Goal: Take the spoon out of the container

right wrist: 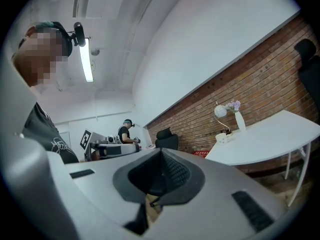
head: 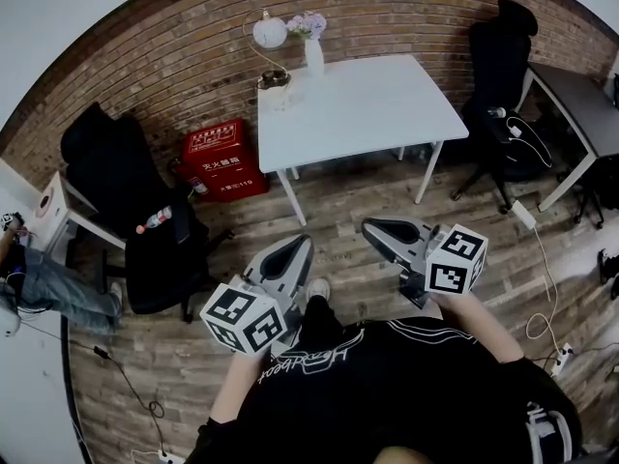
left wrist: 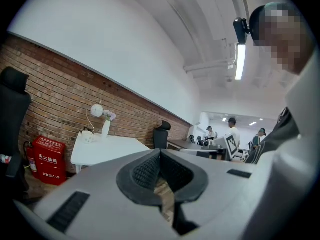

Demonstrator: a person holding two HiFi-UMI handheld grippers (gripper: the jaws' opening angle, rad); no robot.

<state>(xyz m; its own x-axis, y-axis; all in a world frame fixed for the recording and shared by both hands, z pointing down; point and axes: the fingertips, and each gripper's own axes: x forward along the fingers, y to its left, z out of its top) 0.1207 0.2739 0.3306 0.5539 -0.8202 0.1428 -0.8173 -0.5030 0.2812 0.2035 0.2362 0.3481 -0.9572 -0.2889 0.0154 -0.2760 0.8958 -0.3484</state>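
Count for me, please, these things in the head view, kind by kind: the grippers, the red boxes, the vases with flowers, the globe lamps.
Grippers: 2 (left gripper, right gripper)
Red box: 1
Vase with flowers: 1
Globe lamp: 1
Total: 5

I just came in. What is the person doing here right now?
A person stands on the wooden floor, holding the left gripper and the right gripper in front of the body. Both are shut and empty. The white table with the small container is some way ahead, untouched. No spoon can be made out.
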